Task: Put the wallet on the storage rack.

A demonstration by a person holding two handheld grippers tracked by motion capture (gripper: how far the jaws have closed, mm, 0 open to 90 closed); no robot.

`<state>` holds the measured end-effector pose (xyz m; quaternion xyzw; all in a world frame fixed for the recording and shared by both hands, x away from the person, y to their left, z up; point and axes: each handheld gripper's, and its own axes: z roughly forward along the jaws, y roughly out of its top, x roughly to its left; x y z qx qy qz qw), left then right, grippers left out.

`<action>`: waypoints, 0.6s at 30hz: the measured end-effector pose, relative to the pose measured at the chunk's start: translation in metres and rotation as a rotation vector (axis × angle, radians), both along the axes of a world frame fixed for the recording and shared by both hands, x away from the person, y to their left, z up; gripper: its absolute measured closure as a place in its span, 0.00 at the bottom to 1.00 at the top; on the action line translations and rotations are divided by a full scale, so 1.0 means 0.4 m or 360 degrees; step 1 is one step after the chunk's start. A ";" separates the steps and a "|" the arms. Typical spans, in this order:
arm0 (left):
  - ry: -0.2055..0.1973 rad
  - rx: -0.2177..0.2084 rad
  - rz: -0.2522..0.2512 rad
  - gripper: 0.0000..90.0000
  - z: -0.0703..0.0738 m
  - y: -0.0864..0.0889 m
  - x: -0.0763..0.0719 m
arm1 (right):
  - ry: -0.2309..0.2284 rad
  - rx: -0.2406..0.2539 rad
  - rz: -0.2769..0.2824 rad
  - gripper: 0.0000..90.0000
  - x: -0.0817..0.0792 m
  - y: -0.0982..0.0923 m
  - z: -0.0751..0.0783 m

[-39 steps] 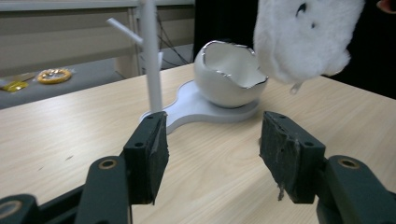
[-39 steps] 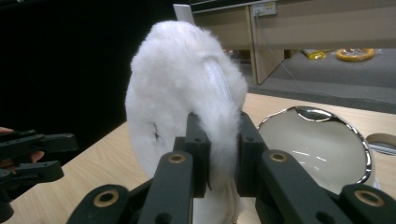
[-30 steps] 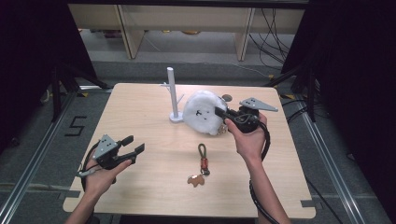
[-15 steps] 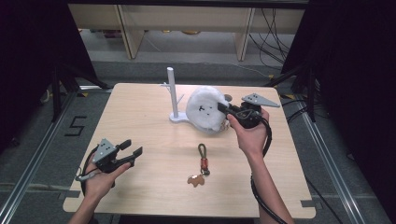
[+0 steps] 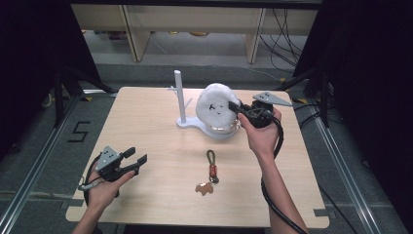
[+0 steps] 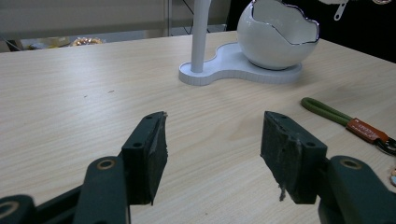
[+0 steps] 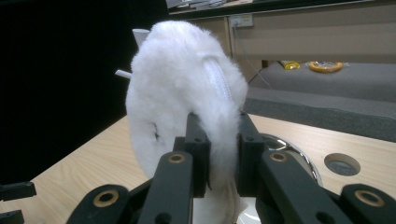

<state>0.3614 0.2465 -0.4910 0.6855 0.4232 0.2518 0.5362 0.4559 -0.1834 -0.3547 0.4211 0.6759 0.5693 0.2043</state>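
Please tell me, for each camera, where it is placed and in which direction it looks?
High view: above the person's side, looking forward and down; both forearms, left gripper, right gripper.
Left gripper view: between its open jaws, across the table toward the white bowl.
Right gripper view: along jaws shut on the fluffy white pouch.
Shared: pouch, bowl, keychain.

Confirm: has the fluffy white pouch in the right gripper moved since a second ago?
No. The fluffy white pouch, clamped in the right gripper, sits over the egg-shaped bowl beside the white post, as before.
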 end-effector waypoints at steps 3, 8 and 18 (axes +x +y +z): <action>0.0004 -0.0004 0.0003 0.45 0.000 0.001 0.000 | 0.0018 0.0003 -0.0007 0.89 0.006 0.002 0.003; 0.0005 -0.0009 0.0006 0.45 -0.001 0.001 -0.001 | 0.0002 -0.0015 -0.0014 0.89 0.016 0.001 0.003; 0.0003 -0.0012 0.0010 0.45 -0.003 0.000 -0.001 | -0.0010 -0.0004 -0.0042 0.89 0.037 -0.002 0.006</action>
